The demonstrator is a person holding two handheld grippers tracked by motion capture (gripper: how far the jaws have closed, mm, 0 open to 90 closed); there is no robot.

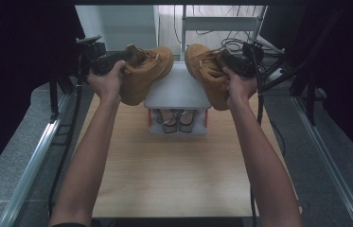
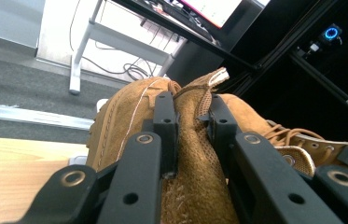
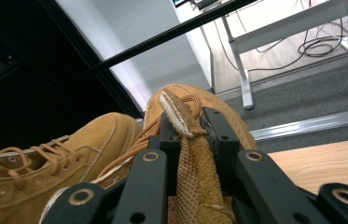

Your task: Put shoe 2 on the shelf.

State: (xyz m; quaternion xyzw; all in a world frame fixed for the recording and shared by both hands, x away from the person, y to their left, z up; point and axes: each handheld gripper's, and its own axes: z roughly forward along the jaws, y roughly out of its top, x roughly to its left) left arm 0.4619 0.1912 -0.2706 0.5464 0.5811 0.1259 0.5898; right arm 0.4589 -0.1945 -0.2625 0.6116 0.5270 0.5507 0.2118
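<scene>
I hold two tan suede lace-up boots in the air over a white shoe rack (image 1: 176, 90). The left gripper (image 1: 129, 54) is shut on the collar of the left boot (image 1: 145, 73), whose toe points toward the rack. In the left gripper view the jaws (image 2: 192, 112) pinch that boot's padded collar (image 2: 195, 149), with the other boot (image 2: 297, 140) beyond on the right. The right gripper (image 1: 221, 56) is shut on the right boot (image 1: 207, 75). In the right gripper view the jaws (image 3: 188, 123) clamp its tongue (image 3: 195, 163), and the other boot (image 3: 69, 149) lies to the left.
The rack stands at the far middle of a wooden table (image 1: 174, 170), and its lower shelf holds a pair of shoes (image 1: 179, 120). Metal rails (image 1: 32, 161) run along both table sides. A white desk frame (image 1: 221, 23) and cables (image 1: 269, 52) lie beyond the far edge.
</scene>
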